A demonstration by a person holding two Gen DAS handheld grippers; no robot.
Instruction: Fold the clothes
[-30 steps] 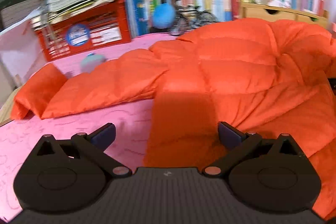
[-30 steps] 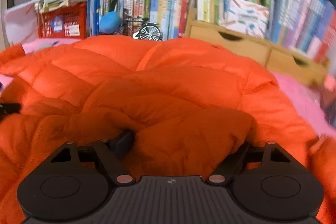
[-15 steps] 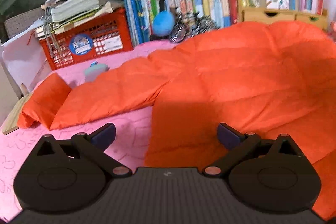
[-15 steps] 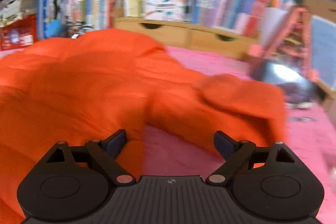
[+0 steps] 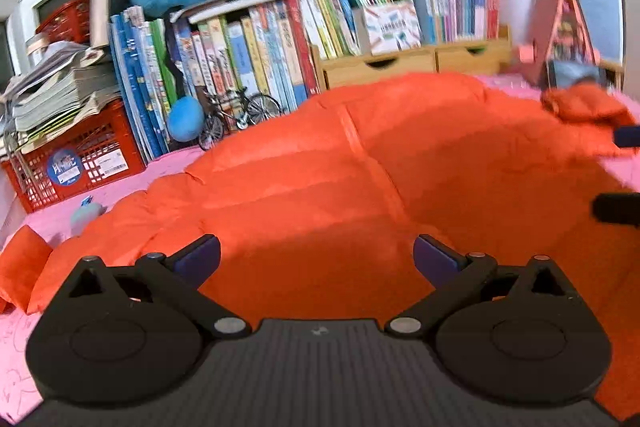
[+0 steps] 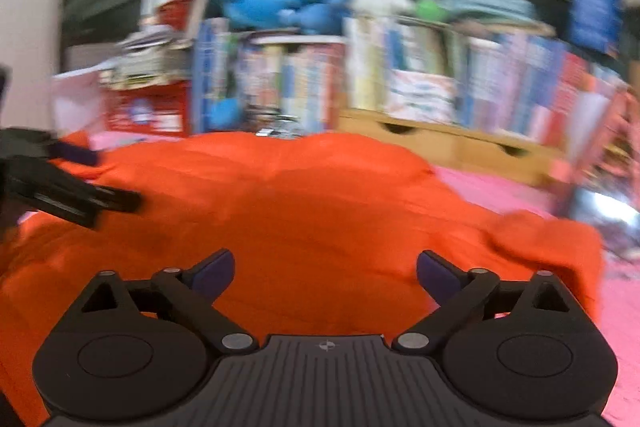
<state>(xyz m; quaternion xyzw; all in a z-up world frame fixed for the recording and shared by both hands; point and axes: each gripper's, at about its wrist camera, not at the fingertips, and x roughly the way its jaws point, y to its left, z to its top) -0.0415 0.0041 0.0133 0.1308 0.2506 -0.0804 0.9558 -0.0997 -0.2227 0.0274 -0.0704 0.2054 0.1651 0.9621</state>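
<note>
Puffy orange quilted jacket (image 5: pixel 360 179) on a pink mat (image 6: pixel 500 191)

Left gripper (image 5: pixel 316 259) gapes above its stitched panels; right gripper (image 6: pixel 325 275), jaws just widened, grips nothing. Books (image 5: pixel 256 55) stand behind the jacket.

Left gripper (image 5: pixel 316 254): jaws spread wide, purple pads apart, nothing clamped between them, pointing forward and somewhat downward. Right gripper (image 6: pixel 325 270): jaws have just been opening, now spread wide, nothing between pads. Each gripper's fingers show at edge of other's view: two grippers side by side, near each other, not touching.
</note>
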